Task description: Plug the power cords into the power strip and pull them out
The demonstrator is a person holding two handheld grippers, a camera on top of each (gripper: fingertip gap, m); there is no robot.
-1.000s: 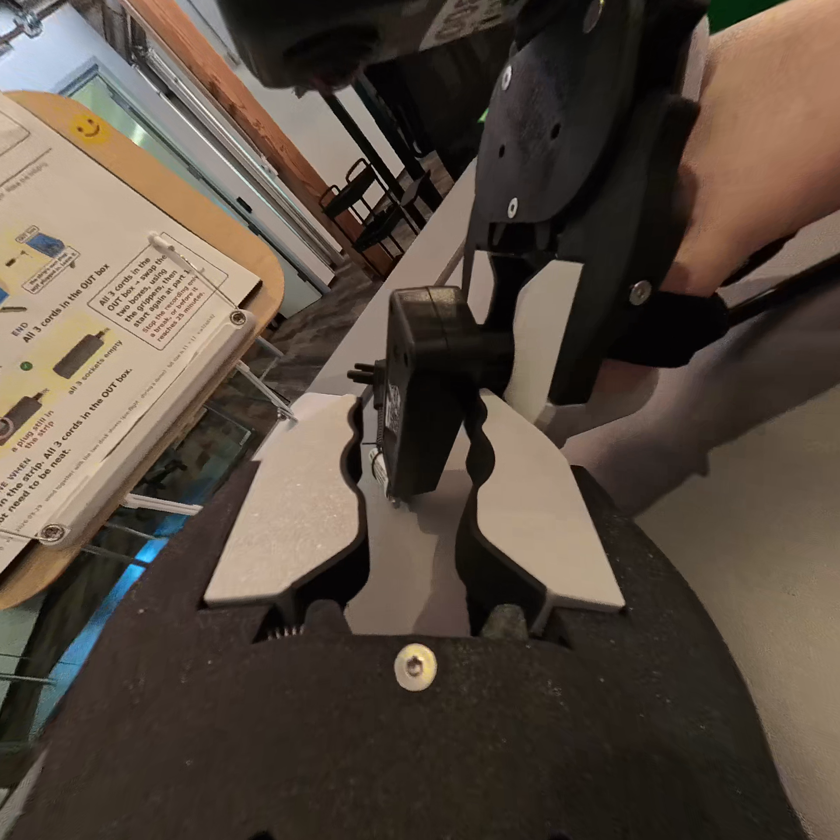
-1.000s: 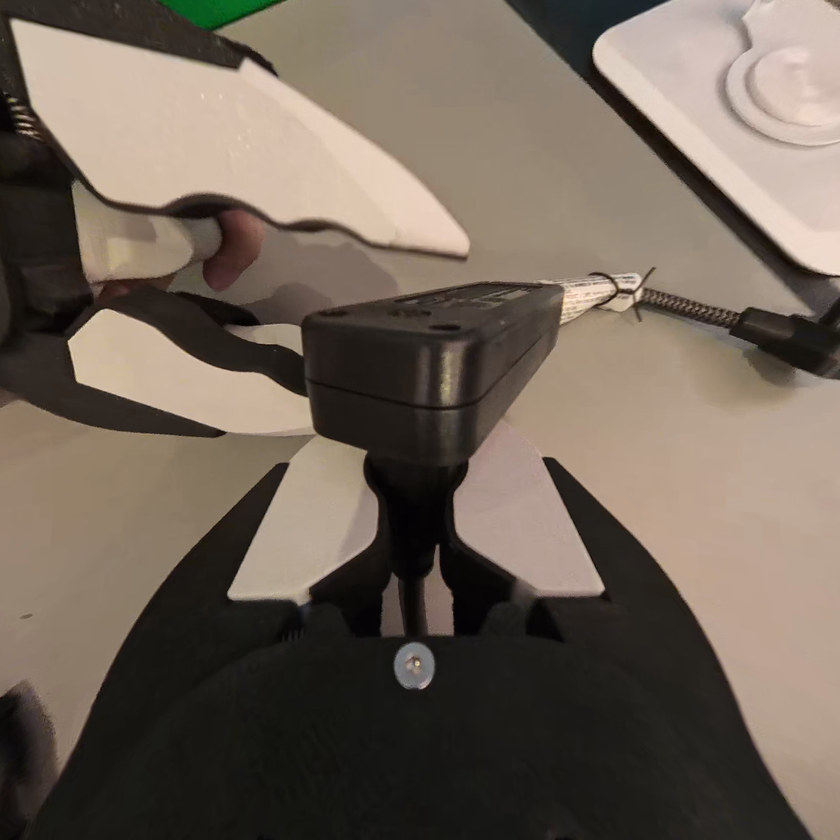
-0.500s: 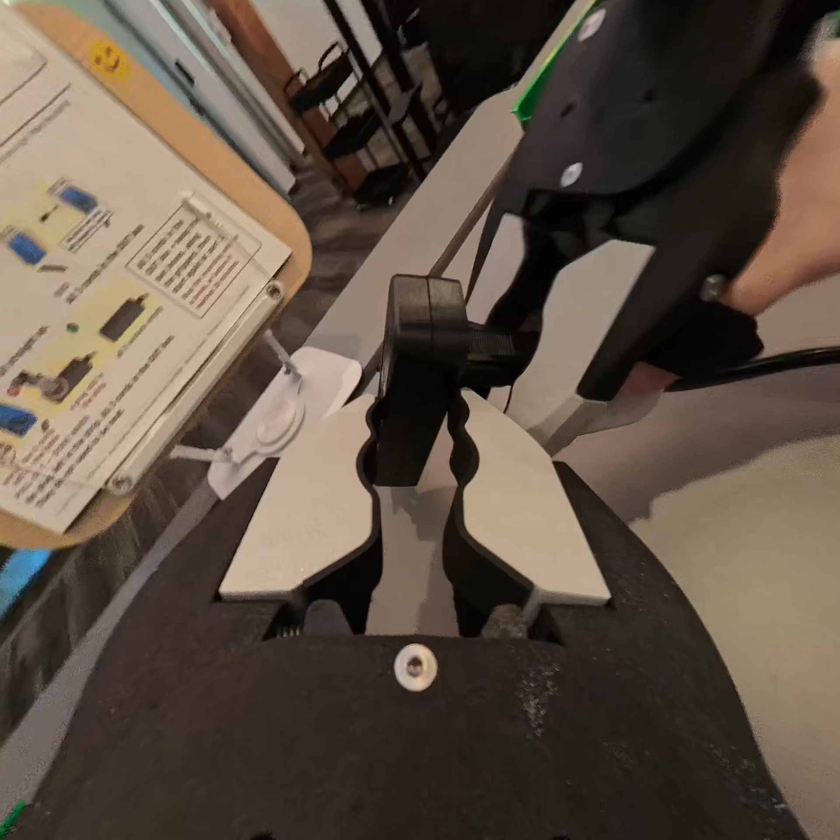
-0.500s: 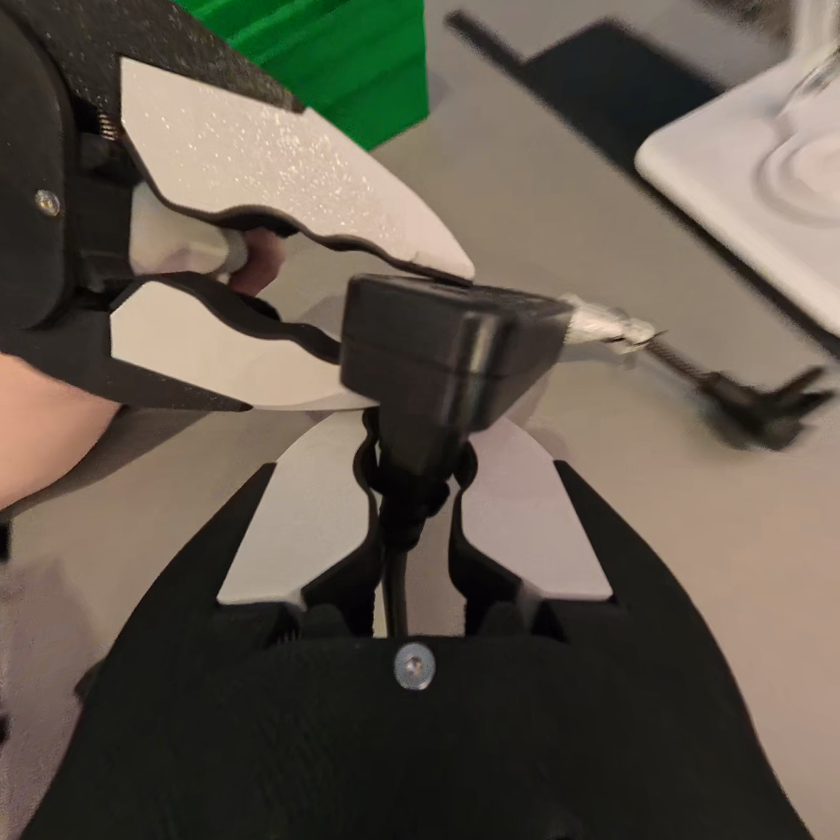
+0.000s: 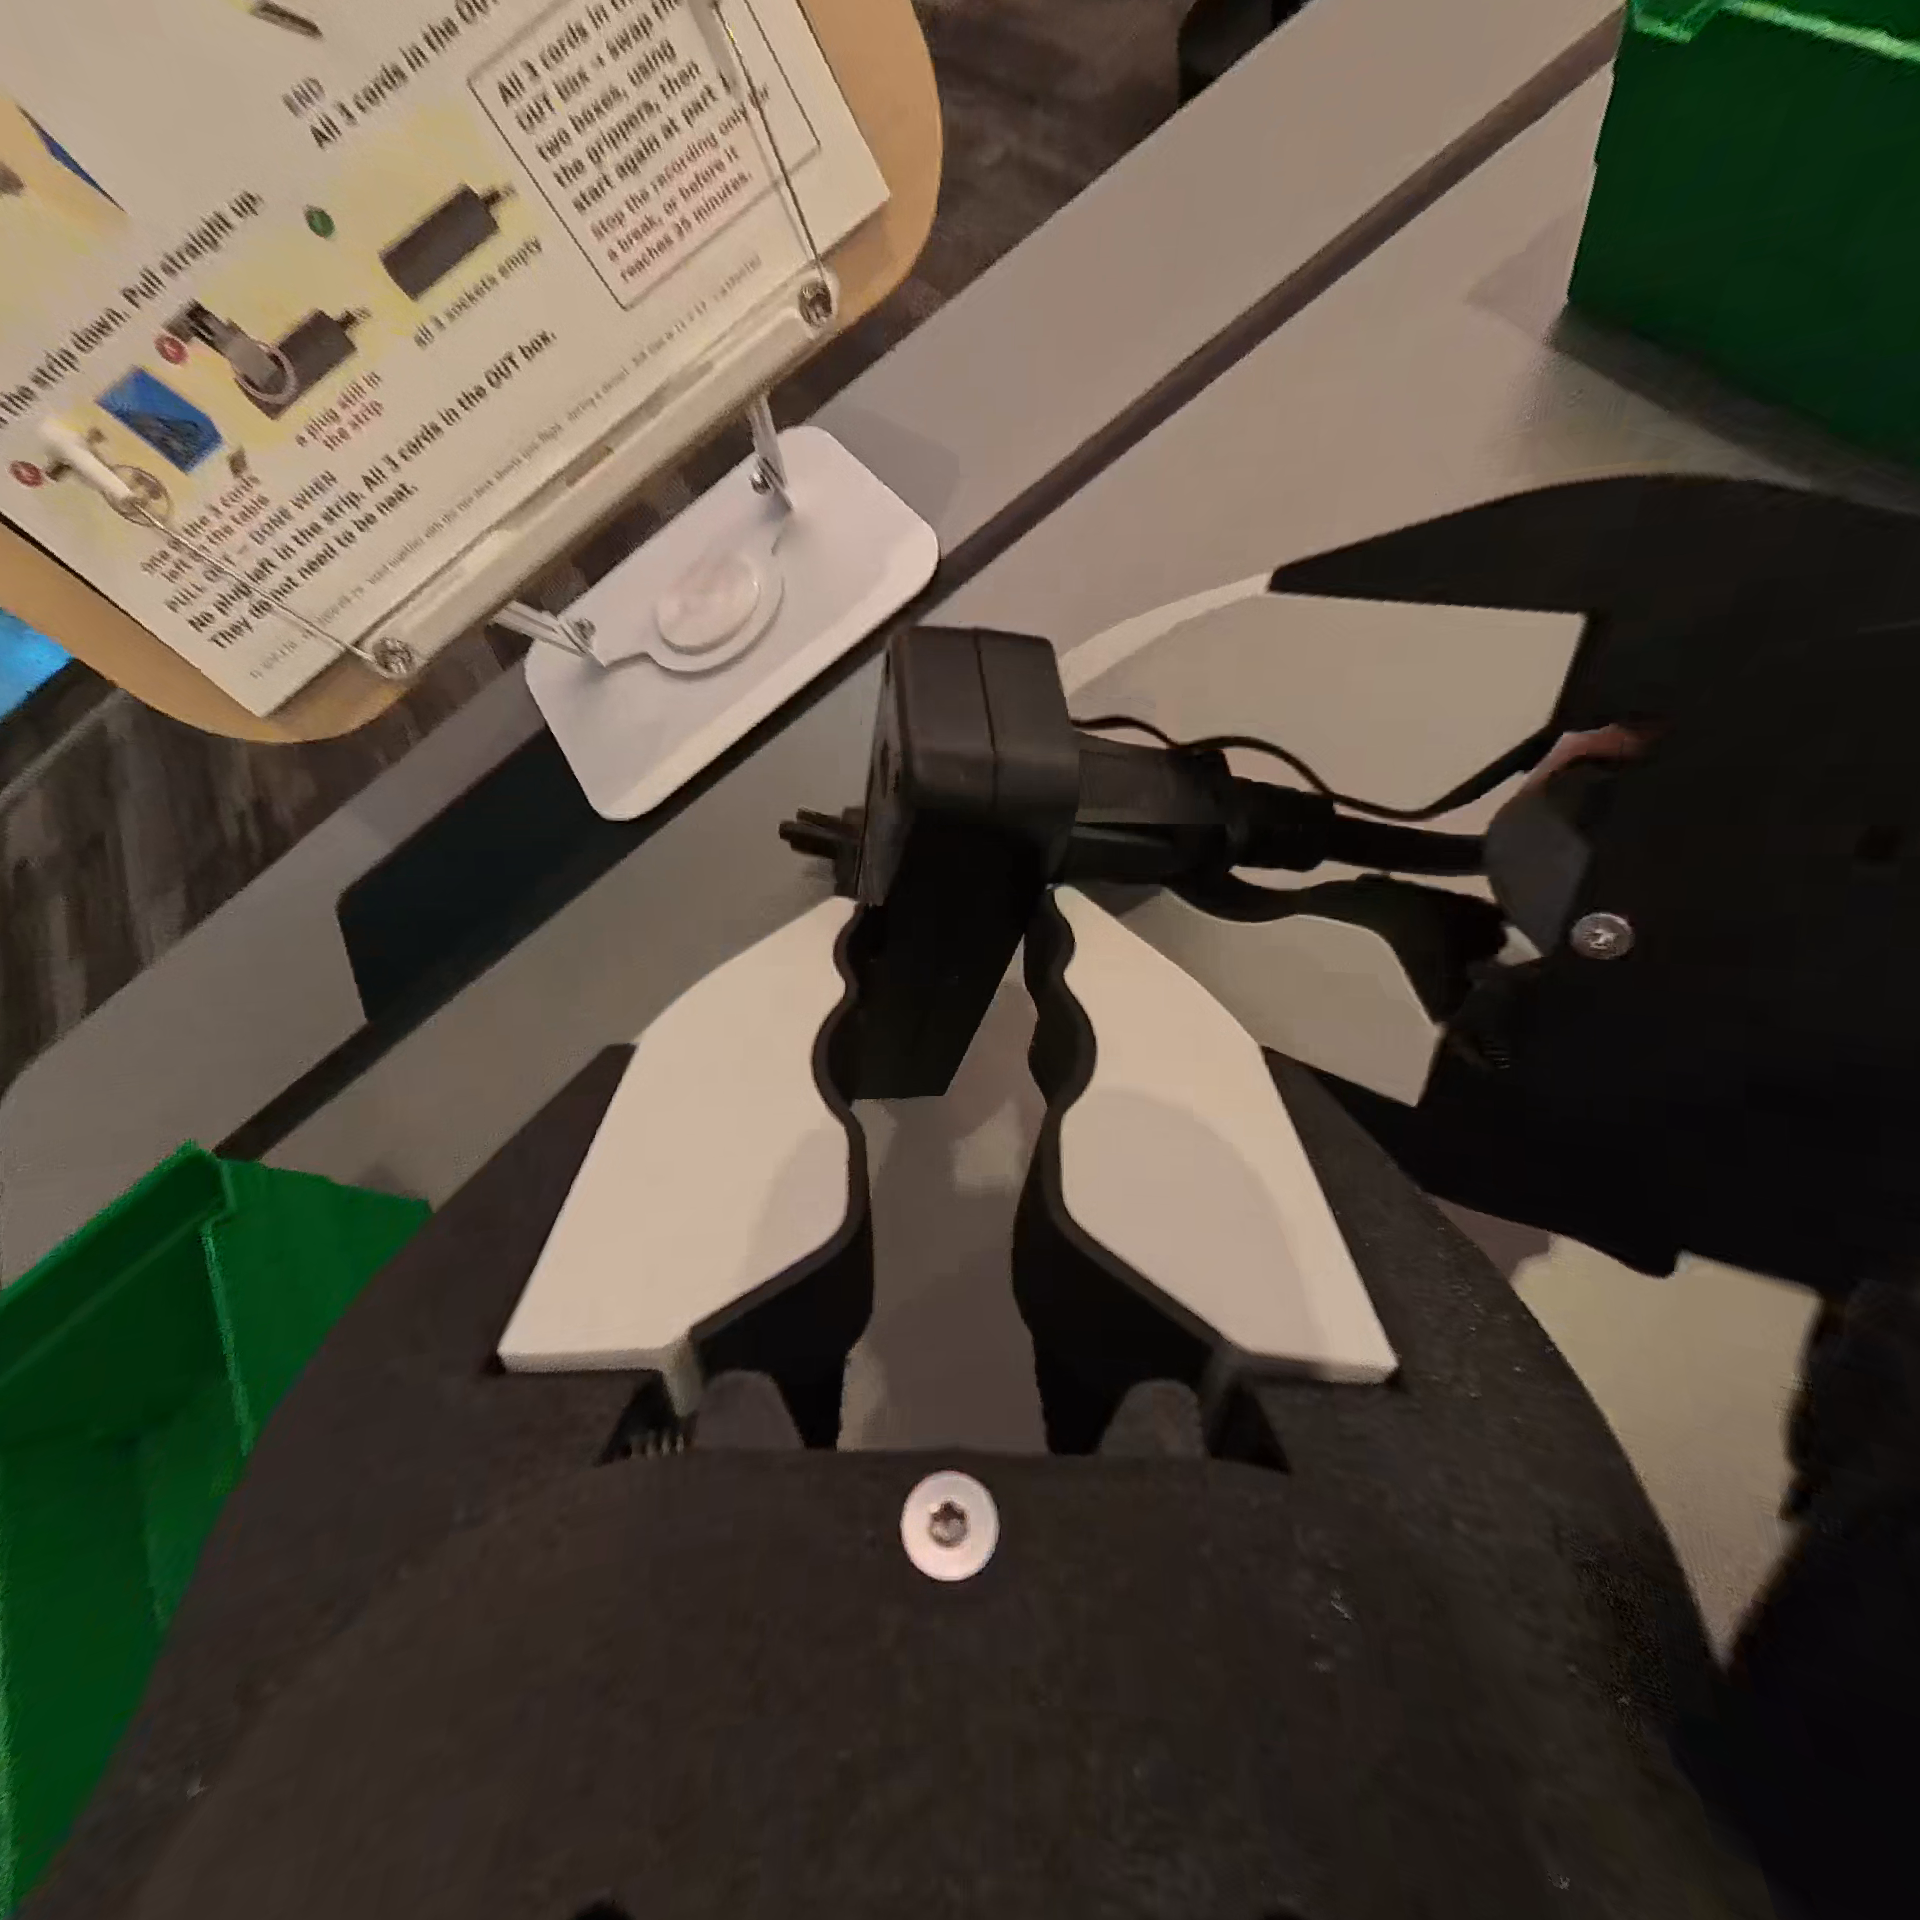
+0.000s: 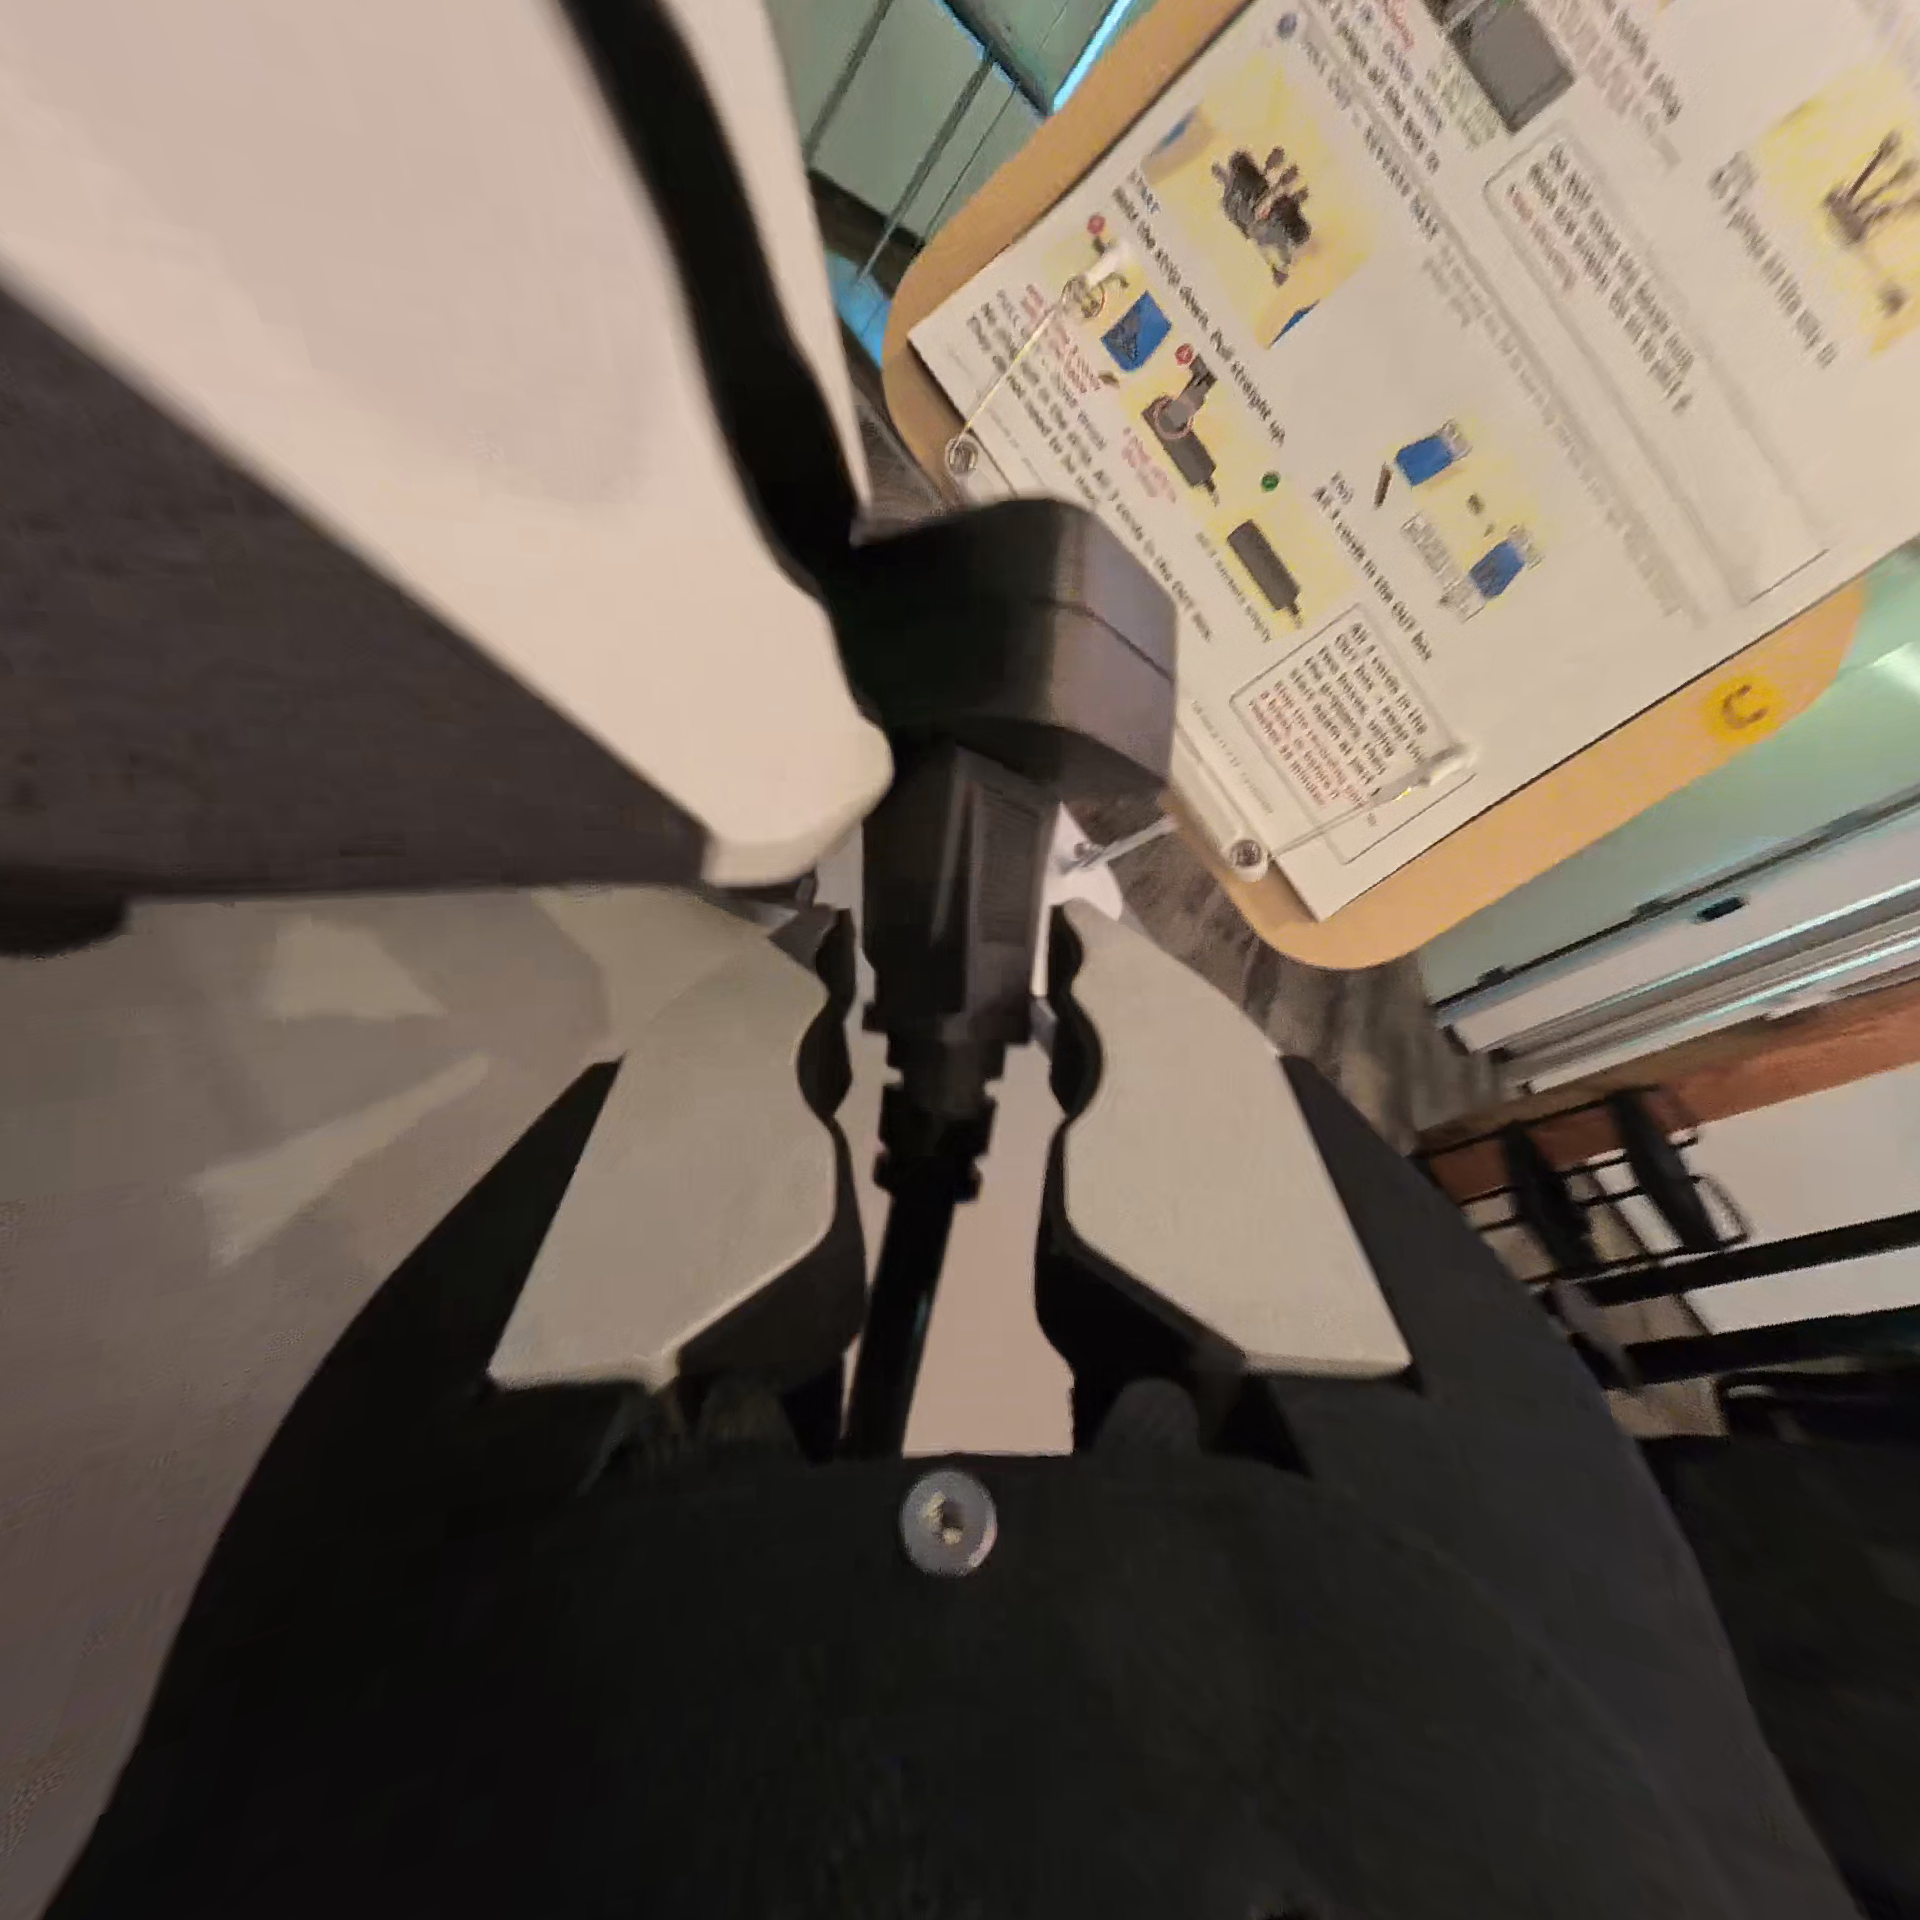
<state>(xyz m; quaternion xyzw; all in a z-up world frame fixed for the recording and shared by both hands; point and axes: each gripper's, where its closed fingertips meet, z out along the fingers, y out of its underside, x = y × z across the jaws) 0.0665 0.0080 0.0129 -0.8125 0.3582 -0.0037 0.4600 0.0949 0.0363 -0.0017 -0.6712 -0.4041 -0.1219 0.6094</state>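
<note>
A black power adapter [image 5: 977, 748] with two prongs facing left hangs above the grey table [image 5: 1351, 364]. My left gripper [image 5: 940, 956] is shut on the adapter's lower body. My right gripper [image 6: 951, 977] is shut on the ribbed cord end behind the adapter [image 6: 1018, 644], with the black cord running back between its fingers. In the left wrist view the right gripper [image 5: 1101, 800] comes in from the right, with the thin cord looping behind it. A left finger [image 6: 520, 468] fills the upper left of the right wrist view. No power strip is in view.
An instruction board [image 5: 416, 312] on a white stand base [image 5: 727, 644] stands just beyond the adapter at the table's far edge. A green bin [image 5: 1756, 208] is at the back right and another [image 5: 114, 1351] at the near left. A black mat [image 5: 520, 914] lies under the stand. My hands' fingertips stand some 5 cm from each other.
My left gripper has closed on the adapter, which only the right held one second ago. Both grippers have swung with it toward the instruction board, and the green bins have come into view.
</note>
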